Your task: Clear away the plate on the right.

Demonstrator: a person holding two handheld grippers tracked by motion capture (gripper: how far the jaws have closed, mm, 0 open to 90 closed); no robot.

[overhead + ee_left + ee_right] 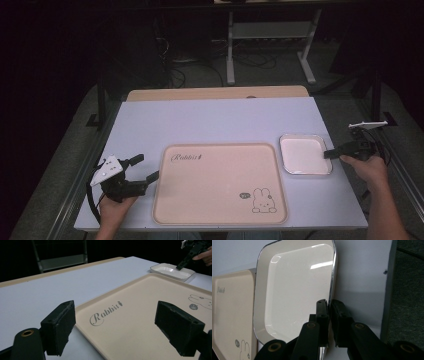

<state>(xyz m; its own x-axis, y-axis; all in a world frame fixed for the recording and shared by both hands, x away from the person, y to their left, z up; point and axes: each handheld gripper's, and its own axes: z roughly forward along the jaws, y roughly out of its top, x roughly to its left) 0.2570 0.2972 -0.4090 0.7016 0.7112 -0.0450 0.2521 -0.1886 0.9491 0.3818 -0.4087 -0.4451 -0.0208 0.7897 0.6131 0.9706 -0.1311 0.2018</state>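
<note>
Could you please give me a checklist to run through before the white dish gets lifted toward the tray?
1. Right gripper closed on the near rim of the white square dish: ok, jaws almost together with the rim between them.
2. Grip firm enough to lift: cannot tell, since only a narrow edge is pinched.
3. Dish empty: ok, its glossy inside is bare.
4. Beige rabbit tray has free space: ok, nothing lies on it.
5. Left gripper out of the way: ok, jaws wide open at the tray's left edge, holding nothing.
6. Dish flat on the table: ok, it rests just right of the tray.
</note>
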